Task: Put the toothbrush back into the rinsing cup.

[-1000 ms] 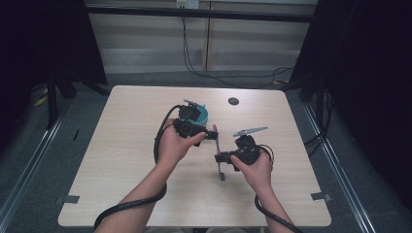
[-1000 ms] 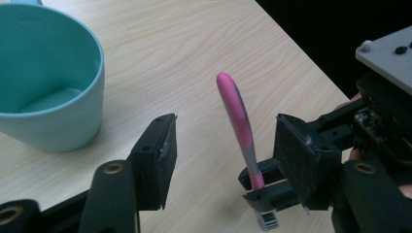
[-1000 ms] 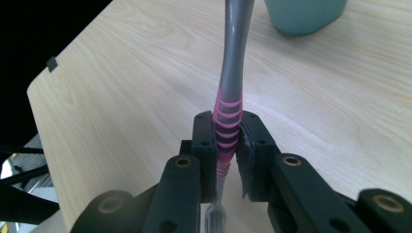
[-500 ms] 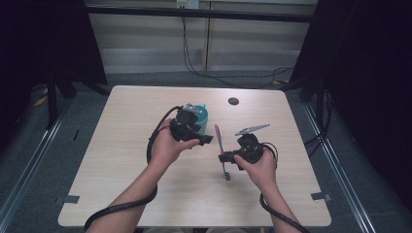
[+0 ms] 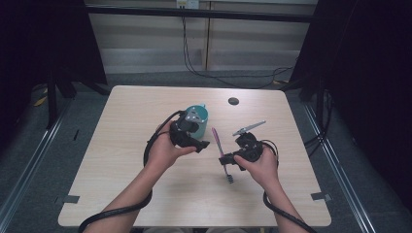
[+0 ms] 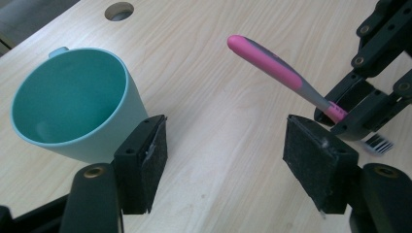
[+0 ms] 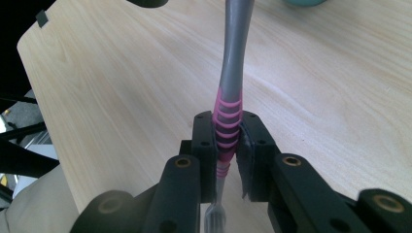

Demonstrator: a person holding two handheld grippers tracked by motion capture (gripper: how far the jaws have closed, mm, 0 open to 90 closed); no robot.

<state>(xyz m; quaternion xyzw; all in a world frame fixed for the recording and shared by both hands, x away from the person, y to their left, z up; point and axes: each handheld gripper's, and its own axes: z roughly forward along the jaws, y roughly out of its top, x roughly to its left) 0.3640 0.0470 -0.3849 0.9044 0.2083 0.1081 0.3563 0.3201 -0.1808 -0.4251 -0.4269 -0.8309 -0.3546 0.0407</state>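
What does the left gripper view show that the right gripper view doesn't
Left gripper view alone: inside the teal cup, standing upright and apparently empty, beside its open left gripper. Right gripper view alone: the ribbed pink grip where the right gripper is shut on the toothbrush. Both: that toothbrush over the wooden table.

Matt plastic cup on pale wood-grain table

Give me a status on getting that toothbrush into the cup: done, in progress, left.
Done: the right gripper is clamped on the toothbrush, holding it off the table. In hand: the open left gripper sits beside the teal cup, gripping nothing. Left: if that is the job, the brush goes in; the cup is empty.
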